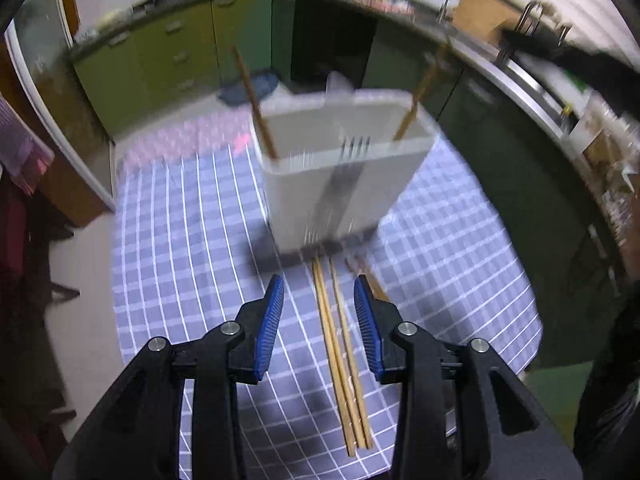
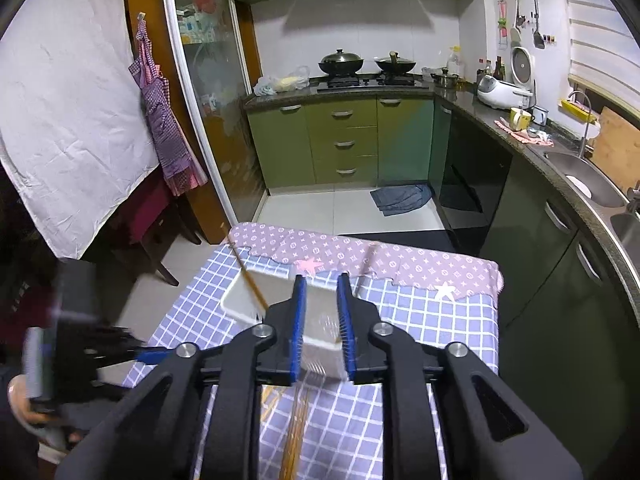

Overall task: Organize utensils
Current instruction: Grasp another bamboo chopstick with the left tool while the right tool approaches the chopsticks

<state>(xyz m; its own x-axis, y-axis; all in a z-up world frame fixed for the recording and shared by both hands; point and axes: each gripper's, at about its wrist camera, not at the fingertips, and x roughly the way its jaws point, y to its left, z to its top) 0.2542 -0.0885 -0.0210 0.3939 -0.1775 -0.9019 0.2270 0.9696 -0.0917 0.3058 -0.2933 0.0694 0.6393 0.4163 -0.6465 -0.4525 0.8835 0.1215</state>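
A white utensil holder (image 1: 340, 176) stands on the blue checked tablecloth (image 1: 180, 240), blurred. A wooden chopstick (image 1: 256, 108) leans in its left side and another (image 1: 412, 108) in its right. A metal fork (image 1: 344, 184) shows blurred over its front wall. Several wooden chopsticks (image 1: 340, 352) lie on the cloth between my left gripper's fingers. My left gripper (image 1: 319, 292) is open and empty just short of the holder. My right gripper (image 2: 322, 284) is open above the holder (image 2: 240, 300), with the blurred fork (image 2: 336, 328) falling between its pads. Chopsticks (image 2: 296, 432) lie below it.
A pink patterned cloth (image 2: 400, 260) covers the table's far edge. Green kitchen cabinets (image 2: 340, 144) and a counter with a sink (image 2: 588, 180) ring the table. A chair (image 2: 152, 232) stands to the left. My left gripper and the hand holding it show in the right wrist view (image 2: 80, 352).
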